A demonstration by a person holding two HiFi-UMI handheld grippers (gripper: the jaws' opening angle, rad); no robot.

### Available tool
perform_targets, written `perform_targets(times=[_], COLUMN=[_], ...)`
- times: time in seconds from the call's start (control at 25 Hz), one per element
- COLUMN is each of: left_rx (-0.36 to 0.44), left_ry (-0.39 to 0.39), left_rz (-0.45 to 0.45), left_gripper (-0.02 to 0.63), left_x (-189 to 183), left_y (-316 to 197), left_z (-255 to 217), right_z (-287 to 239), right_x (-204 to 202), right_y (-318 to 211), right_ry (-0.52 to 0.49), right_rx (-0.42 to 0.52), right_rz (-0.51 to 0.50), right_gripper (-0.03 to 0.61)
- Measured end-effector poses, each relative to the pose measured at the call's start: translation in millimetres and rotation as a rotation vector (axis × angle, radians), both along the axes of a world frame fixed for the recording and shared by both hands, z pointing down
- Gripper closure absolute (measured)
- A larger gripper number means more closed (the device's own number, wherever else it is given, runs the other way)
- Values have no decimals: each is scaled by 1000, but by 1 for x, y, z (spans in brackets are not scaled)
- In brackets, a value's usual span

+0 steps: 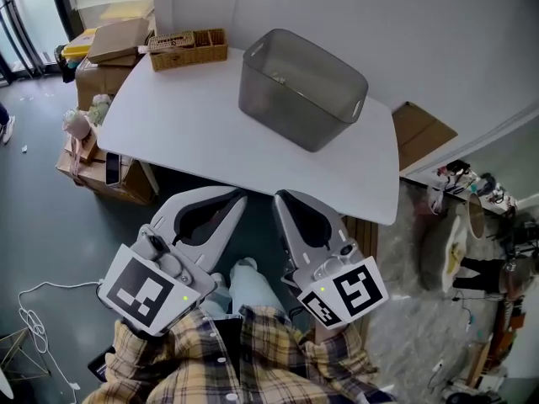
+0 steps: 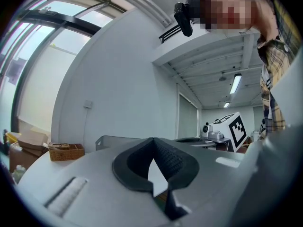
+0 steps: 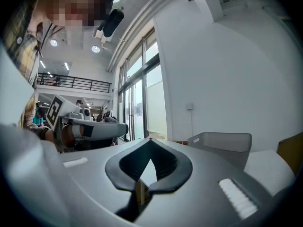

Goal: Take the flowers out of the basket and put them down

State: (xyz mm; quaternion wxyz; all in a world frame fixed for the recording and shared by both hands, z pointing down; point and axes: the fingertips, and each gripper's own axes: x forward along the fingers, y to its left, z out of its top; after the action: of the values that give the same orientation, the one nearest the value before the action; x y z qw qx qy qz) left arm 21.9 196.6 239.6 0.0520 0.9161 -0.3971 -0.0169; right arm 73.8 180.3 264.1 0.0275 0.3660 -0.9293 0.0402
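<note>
Left gripper (image 1: 241,194) and right gripper (image 1: 281,197) hung on the near side of gray basket (image 1: 303,91) on desk (image 1: 185,133), fingers closed, empty. Head view showed the basket's inside; gripper views showed only its wall.

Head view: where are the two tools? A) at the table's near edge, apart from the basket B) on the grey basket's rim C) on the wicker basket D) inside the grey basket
A: left tool and right tool sit by the near edge of the table, bare tabletop between them and the grey basket.
</note>
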Motion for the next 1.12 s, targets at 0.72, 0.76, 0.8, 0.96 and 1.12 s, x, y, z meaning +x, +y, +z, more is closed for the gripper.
perform_targets(times=[0.72,0.76,0.8,0.96,1.12], left_rx=[7,10,13,13,18], left_ry=[1,0,-2,-9,-15], left_rz=[-89,-93,-97,-105,-110], left_gripper=[598,598,598,598,598], left_x=[-20,-19,-17,-10,-3], left_y=[-147,-158,-170,-213,-251], left_z=[7,5,2,-5,-6], right_z=[2,1,-2,-11,-14], right_x=[-20,-18,-16,-4,5], right_y=[-151,-162,-173,-218,-255], right_ry=[-12,-13,-13,-12,-16], right_rx=[13,13,13,23,34], right_rz=[-75,-77,-78,-78,-75], right_gripper=[573,573,573,572,572])
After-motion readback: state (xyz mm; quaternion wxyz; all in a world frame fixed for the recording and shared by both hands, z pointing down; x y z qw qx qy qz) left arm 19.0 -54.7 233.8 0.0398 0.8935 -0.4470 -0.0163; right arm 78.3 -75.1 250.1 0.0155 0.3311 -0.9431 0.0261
